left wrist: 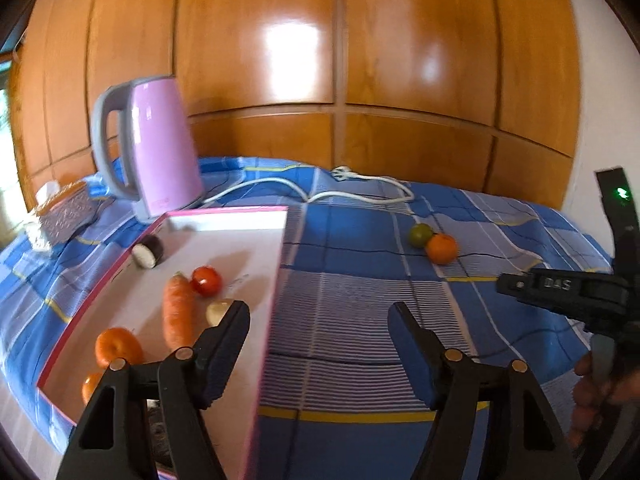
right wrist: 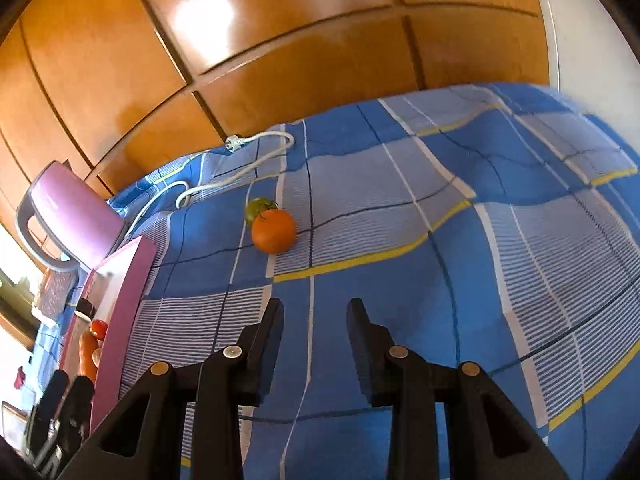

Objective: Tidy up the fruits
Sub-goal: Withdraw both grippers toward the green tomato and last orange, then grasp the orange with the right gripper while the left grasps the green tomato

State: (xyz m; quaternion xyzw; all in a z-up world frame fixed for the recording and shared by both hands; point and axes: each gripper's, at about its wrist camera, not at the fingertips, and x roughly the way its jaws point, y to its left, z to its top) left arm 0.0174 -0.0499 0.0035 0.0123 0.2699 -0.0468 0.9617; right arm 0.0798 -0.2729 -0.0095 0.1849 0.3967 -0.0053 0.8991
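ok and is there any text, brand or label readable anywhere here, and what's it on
"DAS": pale letters on the black body of the right tongs, seen in the left wrist view; slightly blurred, so this reading is not certain.
Small reddish mark low on the pink kettle: too blurred to read.
No other text is legible.
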